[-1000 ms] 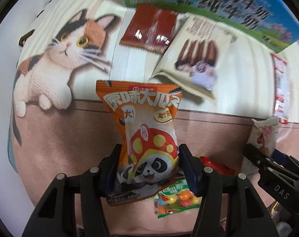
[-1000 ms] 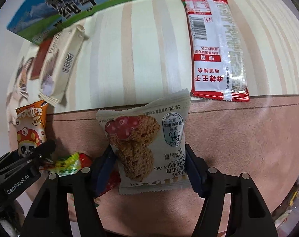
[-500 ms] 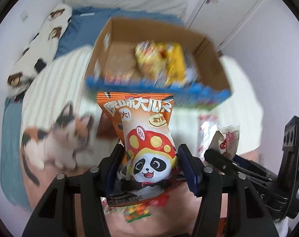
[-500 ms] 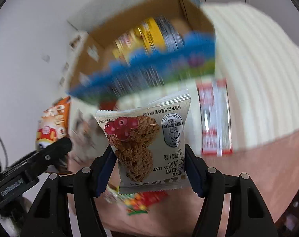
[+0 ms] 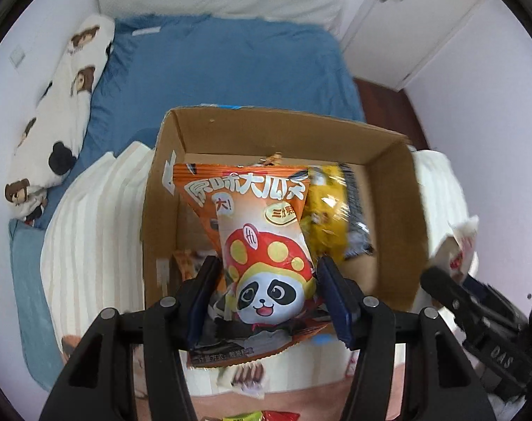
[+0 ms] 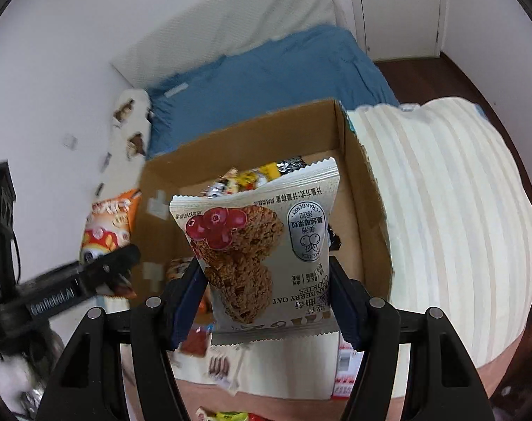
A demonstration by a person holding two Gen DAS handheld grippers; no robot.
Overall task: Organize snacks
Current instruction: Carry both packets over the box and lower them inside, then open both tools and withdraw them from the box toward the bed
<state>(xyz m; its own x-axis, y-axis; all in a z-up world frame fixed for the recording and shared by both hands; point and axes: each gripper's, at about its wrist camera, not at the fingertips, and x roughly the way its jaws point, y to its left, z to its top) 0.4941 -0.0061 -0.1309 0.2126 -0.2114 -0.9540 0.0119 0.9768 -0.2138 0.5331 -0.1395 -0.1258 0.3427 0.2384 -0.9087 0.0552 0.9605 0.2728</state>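
Observation:
My left gripper (image 5: 267, 298) is shut on an orange panda snack bag (image 5: 259, 245) and holds it over the near part of an open cardboard box (image 5: 266, 133). My right gripper (image 6: 266, 298) is shut on a white cranberry oat cookie packet (image 6: 262, 245), held above the same box (image 6: 252, 133). The box holds several snacks, among them a yellow packet (image 5: 325, 210). In the right wrist view the left gripper (image 6: 90, 273) with the orange bag (image 6: 106, 224) is at the left. In the left wrist view the right gripper (image 5: 476, 312) and its packet (image 5: 459, 249) are at the right.
The box stands on a cream striped blanket (image 6: 441, 210) on a bed with a blue sheet (image 5: 224, 70) and a bear-print pillow (image 5: 55, 112). More snack packets lie on the blanket near me (image 6: 227, 368), (image 5: 248, 375). White cupboard doors (image 6: 399, 7) and wood floor lie behind.
Both grippers have risen from the blanket with their packets and moved forward. They now look down into the open box, which was seen only side-on before.

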